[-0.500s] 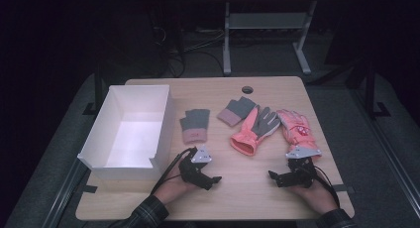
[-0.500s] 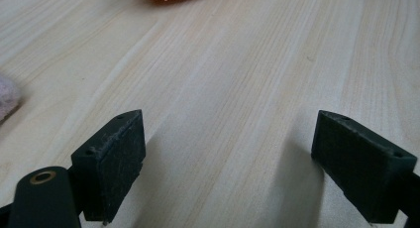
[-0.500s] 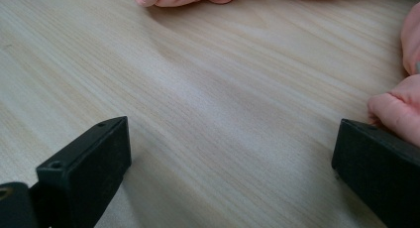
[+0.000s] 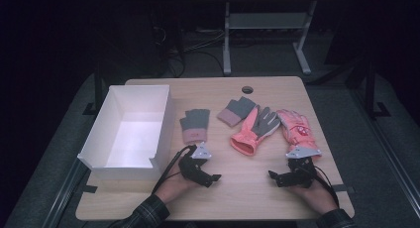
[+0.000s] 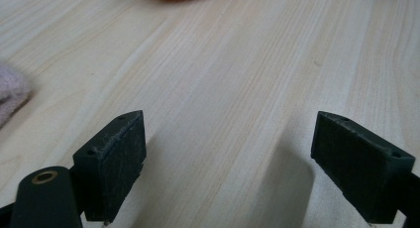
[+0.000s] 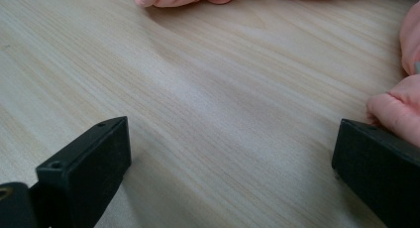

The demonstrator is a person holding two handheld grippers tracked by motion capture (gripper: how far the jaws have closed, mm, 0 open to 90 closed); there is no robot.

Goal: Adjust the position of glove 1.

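Both our grippers, left gripper (image 4: 210,179) and right gripper (image 4: 275,177), rest spread and empty on the table (image 4: 247,193), near the pink gloves (image 4: 270,129).

Left gripper (image 4: 214,178) and right gripper (image 4: 271,175): black bodies, square black jaws, grey three-cornered top plates, trailing black cables; dark plaid sleeves.

Four gloves (image 4: 256,125) lie flat on table (image 4: 247,198).

High view looks down and forward over the whole table (image 4: 277,188); both gripper views sit low, close, sharing its near wood.
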